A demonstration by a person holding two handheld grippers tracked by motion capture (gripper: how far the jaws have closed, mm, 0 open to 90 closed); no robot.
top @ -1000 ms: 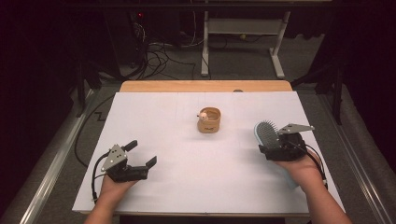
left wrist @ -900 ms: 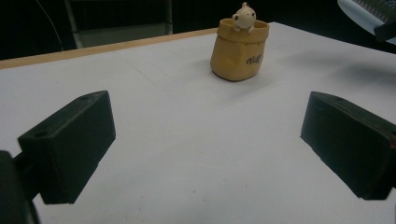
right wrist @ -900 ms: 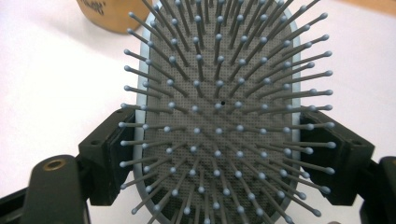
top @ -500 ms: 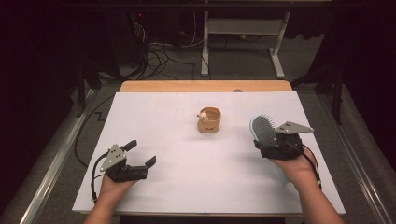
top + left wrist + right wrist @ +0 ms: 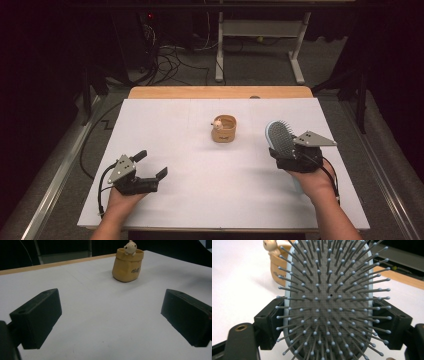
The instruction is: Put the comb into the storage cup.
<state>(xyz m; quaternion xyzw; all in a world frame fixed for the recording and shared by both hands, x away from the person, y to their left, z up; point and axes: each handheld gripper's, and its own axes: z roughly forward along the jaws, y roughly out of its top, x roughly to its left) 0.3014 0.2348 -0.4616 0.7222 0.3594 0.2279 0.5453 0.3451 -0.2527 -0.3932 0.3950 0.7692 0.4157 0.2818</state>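
- Two frames back we had the hairbrush further right; the right gripper has since carried it a little left, toward the pouch.
- We read that as the approach to putting it in.
- Right jaws clamp the brush head by its edges, bristles facing the camera, pouch just behind.
- Left gripper rests open on the table, holding nothing.
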